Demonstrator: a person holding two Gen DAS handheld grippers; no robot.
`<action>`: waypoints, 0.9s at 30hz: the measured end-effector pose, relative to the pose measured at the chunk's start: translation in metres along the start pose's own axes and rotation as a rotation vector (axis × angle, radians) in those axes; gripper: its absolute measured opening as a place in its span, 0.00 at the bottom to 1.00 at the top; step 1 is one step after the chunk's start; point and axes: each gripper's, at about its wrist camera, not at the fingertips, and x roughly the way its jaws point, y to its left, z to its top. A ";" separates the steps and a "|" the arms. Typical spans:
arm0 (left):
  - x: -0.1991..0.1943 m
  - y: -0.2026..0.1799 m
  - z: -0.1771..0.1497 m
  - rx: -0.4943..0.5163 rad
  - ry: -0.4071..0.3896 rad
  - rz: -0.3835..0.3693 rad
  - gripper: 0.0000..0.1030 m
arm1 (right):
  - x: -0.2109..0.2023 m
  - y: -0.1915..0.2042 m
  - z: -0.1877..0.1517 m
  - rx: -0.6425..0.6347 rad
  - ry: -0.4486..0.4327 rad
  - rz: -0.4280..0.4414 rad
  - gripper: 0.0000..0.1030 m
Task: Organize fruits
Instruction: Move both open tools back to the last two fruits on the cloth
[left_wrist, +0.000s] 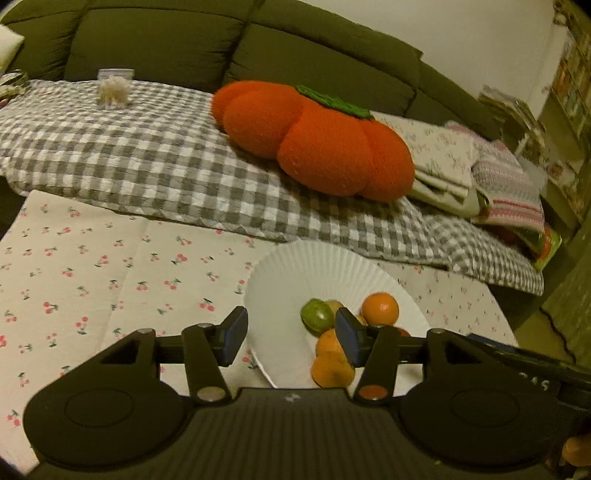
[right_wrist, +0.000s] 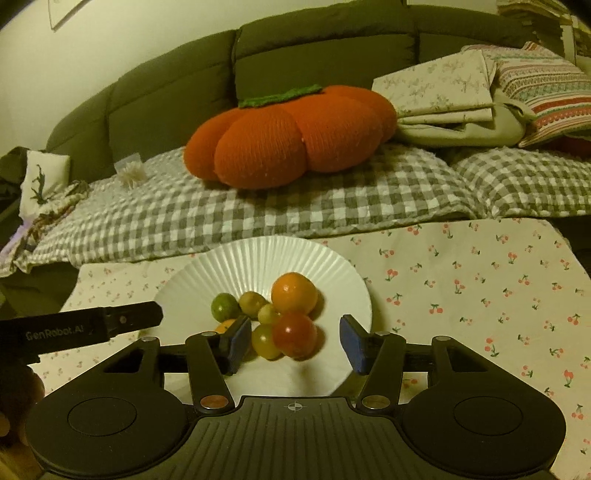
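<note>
We hold both grippers above the white plate (right_wrist: 258, 258), where the fruits are lying in one touching heap. The left gripper (left_wrist: 291, 339) has its fingers spread and empty. The right gripper (right_wrist: 291, 341) is spread too, and the red fruit (right_wrist: 294, 334) shows between its pads, not pinched. The risk, we think: the heap is tight, so a pad pushing one fruit could roll the orange (right_wrist: 294, 292) or the green fruit (right_wrist: 225, 307) off the plate onto the cherry tablecloth (right_wrist: 480, 288).
</note>
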 end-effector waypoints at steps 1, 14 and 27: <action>-0.003 0.003 0.001 -0.008 -0.002 0.003 0.51 | -0.002 -0.002 0.001 0.013 -0.004 -0.001 0.51; -0.034 0.009 -0.011 -0.003 0.021 0.027 0.52 | -0.023 -0.013 0.001 0.078 -0.022 -0.010 0.59; -0.050 -0.004 -0.046 0.026 0.157 0.041 0.53 | -0.054 0.016 -0.022 -0.044 0.009 0.064 0.60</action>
